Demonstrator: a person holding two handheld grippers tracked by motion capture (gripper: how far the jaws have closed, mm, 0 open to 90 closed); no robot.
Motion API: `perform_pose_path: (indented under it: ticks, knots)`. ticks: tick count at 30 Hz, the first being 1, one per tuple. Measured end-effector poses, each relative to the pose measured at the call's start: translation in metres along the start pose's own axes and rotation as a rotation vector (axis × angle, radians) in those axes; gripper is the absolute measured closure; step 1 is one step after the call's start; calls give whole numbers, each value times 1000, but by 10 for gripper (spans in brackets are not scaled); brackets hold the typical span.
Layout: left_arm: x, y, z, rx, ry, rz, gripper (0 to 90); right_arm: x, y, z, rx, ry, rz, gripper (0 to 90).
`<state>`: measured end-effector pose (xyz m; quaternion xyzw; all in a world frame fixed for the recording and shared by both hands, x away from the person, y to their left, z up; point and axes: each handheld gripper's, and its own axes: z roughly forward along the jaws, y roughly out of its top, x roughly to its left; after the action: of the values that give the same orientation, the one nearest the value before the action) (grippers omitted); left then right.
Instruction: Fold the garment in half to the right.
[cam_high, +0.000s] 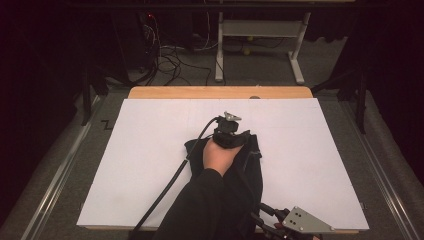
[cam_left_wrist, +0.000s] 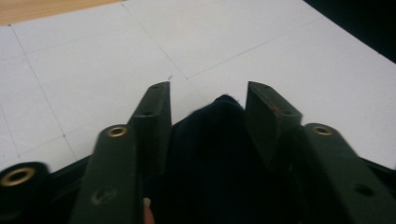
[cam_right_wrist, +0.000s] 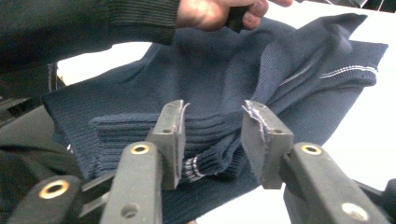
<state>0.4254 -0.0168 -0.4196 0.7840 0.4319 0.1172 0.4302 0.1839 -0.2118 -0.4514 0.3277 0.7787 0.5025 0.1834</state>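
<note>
A dark navy knitted garment (cam_high: 251, 167) lies bunched in the middle of the white table sheet (cam_high: 145, 150). My left gripper (cam_high: 232, 139) stands over its far end, held by a hand with a dark sleeve. In the left gripper view the jaws (cam_left_wrist: 208, 91) stand apart with a peak of the dark cloth (cam_left_wrist: 219, 149) rising between them, and the pads do not press on it. My right gripper (cam_high: 263, 213) sits at the table's near edge. Its jaws (cam_right_wrist: 214, 109) are apart too, with a folded ribbed edge of the garment (cam_right_wrist: 224, 70) and a cuff between them.
A wooden table edge (cam_high: 220, 92) shows beyond the white sheet. Behind it stand a white desk frame (cam_high: 260, 30) and loose cables (cam_high: 170, 60) on the grey floor. Bare white sheet lies left and right of the garment. The left hand (cam_right_wrist: 215, 11) shows in the right gripper view.
</note>
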Motion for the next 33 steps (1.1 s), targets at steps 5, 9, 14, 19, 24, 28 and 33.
perform_pose_path:
  ticks: [5,9,14,19,24,28,33]
  knots:
    - [3,0,-11,-22,-11,28,367,-3,2,0,-20,-6,9,573]
    - [13,-5,-25,-44,-18,20,328,-4,5,1,-33,-6,11,574]
    - [28,-20,-47,-62,-5,32,259,-5,9,4,-41,-7,4,592]
    - [50,-42,-73,-93,-7,11,178,-8,14,13,-41,-16,-10,617]
    - [68,-69,-98,-117,-15,24,121,-11,21,23,-31,-16,-16,650]
    - [82,-92,-116,-135,-4,26,94,-15,26,29,-23,-21,-20,689]
    - [95,-117,-137,-131,25,9,1,-23,32,33,-26,-25,-14,754]
